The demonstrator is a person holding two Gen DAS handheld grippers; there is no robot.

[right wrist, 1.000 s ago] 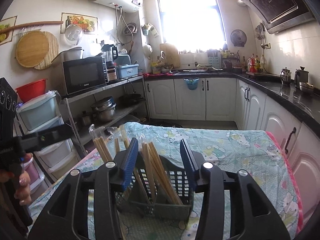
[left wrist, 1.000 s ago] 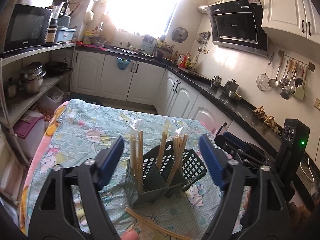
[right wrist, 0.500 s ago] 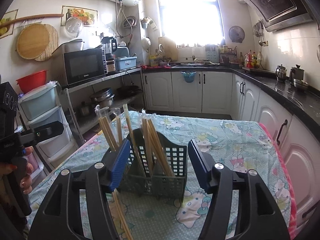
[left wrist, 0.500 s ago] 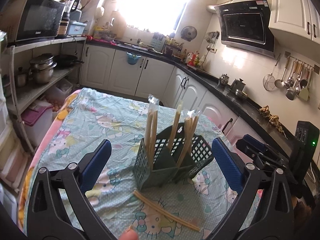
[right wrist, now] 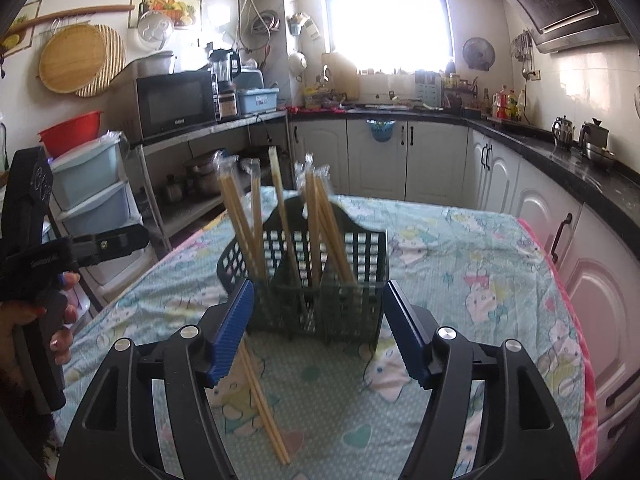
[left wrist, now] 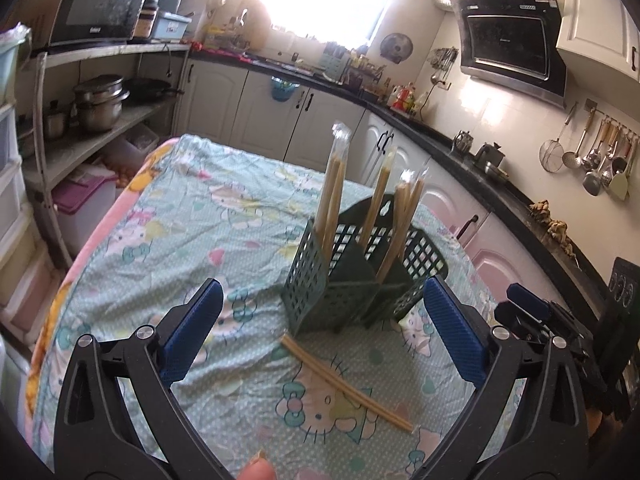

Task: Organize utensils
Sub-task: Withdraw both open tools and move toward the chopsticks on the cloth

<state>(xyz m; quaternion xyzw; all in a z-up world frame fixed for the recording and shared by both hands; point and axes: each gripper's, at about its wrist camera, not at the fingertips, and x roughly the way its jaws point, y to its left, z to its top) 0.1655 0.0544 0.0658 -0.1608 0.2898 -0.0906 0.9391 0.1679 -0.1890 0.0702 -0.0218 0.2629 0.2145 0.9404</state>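
The chopsticks' (right wrist: 316, 224) lower ends were hidden inside the utensil basket (right wrist: 320, 300); the loose pair's (right wrist: 262, 400) top lay behind the right gripper's (right wrist: 318, 328) finger.

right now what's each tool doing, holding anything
Left tool: open, holding nothing, above the loose chopsticks.
Right tool: open, holding nothing, in front of the basket.

Basket (left wrist: 352, 280) sits mid-worktop (left wrist: 208, 216), wrapped chopsticks (left wrist: 332, 196) standing in it, one loose pair (left wrist: 344, 380) lying just in front.
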